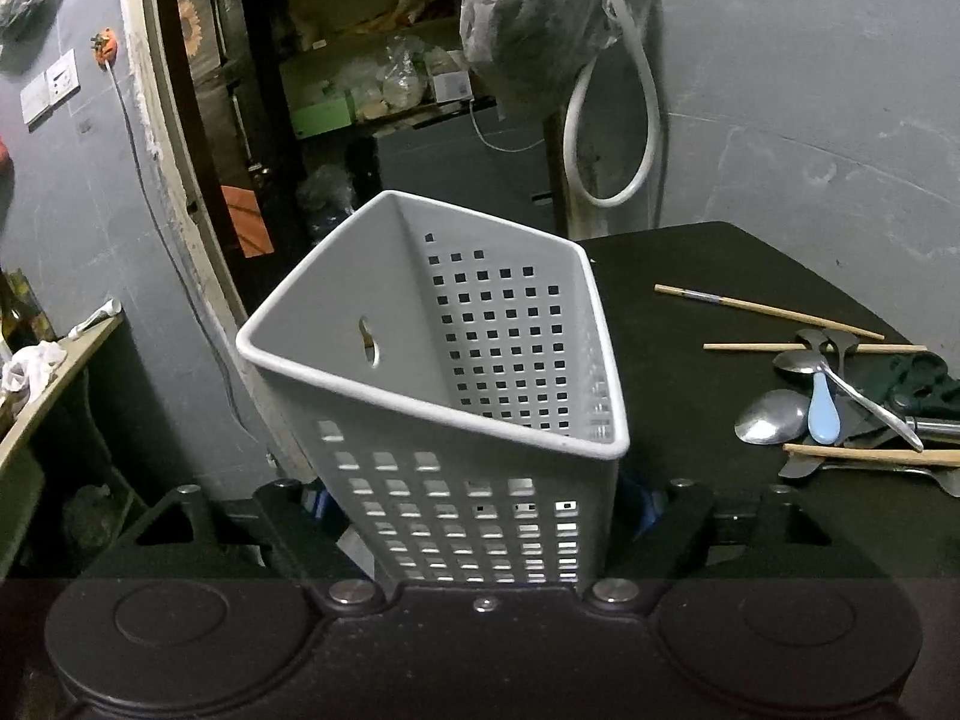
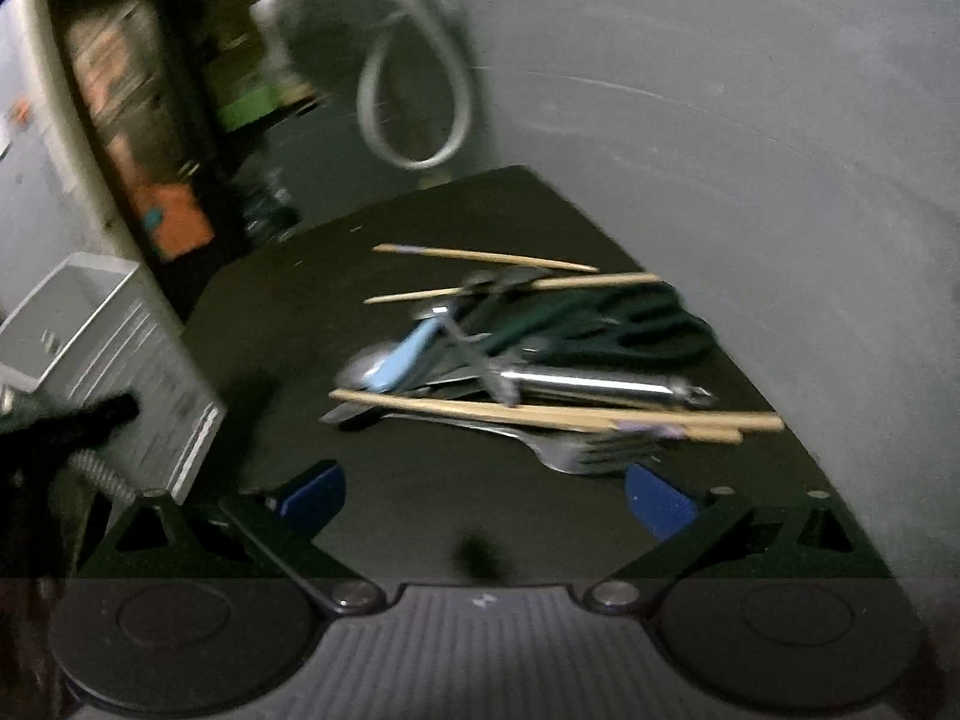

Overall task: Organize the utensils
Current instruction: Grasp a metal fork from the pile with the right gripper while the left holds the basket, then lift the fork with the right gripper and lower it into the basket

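A white perforated utensil holder (image 1: 432, 360) stands tilted at the black table's (image 1: 690, 312) left edge. My left gripper (image 1: 480, 507) is shut on its lower walls, and the holder hides most of the blue pads. The holder looks empty inside. To its right lies a pile: metal spoons (image 1: 771, 417), a light blue spoon (image 1: 822, 414), wooden chopsticks (image 1: 768, 312) and dark green scissors (image 1: 918, 372). In the blurred right wrist view, my right gripper (image 2: 486, 501) is open just short of the pile, nearest a fork (image 2: 588, 453) and chopsticks (image 2: 558, 414). The holder (image 2: 120, 348) sits far left.
A white hose loop (image 1: 612, 120) and a stuffed plastic bag (image 1: 528, 30) hang on the grey wall behind the table. A doorway with cluttered shelves (image 1: 360, 90) opens to the left. A low wooden ledge (image 1: 54, 384) runs along the far left.
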The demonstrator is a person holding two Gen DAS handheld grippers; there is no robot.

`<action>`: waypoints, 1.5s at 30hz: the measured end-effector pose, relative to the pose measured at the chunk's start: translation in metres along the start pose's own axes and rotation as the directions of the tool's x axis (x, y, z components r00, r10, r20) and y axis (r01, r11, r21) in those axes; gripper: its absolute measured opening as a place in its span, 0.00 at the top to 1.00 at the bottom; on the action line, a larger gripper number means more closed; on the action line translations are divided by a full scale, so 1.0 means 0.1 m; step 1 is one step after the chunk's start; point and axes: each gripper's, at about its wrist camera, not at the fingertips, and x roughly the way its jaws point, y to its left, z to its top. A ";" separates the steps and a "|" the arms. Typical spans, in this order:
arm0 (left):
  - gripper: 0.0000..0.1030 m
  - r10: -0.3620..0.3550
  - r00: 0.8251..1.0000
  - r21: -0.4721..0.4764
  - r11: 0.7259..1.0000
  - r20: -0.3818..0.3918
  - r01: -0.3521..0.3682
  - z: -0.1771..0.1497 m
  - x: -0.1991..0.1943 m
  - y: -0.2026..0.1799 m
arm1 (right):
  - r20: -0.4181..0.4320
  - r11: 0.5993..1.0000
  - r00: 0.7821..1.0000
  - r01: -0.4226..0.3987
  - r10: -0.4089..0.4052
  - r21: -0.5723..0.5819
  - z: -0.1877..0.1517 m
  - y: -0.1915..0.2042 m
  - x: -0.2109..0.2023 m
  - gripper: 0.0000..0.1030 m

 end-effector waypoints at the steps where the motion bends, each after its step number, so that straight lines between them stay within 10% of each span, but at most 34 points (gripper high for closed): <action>1: 0.19 -0.001 1.000 0.002 1.000 0.000 0.001 0.00 0.00 0.00 | 0.006 0.999 1.000 0.000 -0.001 0.036 -0.01 -0.07 0.01 0.09; 11: 0.20 -0.006 1.000 0.034 0.999 0.000 0.006 0.01 -0.05 -0.04 | 0.076 0.968 0.997 0.010 -0.031 0.252 -0.11 -0.54 0.22 0.24; 24: 0.21 -0.023 1.000 0.060 0.998 -0.007 0.024 -0.03 -0.15 -0.09 | 0.119 0.958 0.993 -0.009 -0.026 0.287 -0.15 -0.55 0.44 0.85; 45: 0.21 -0.049 0.999 0.020 0.999 -0.003 0.049 -0.07 -0.19 -0.06 | 0.253 0.997 0.965 -0.052 0.066 -0.063 0.23 0.15 -0.29 0.98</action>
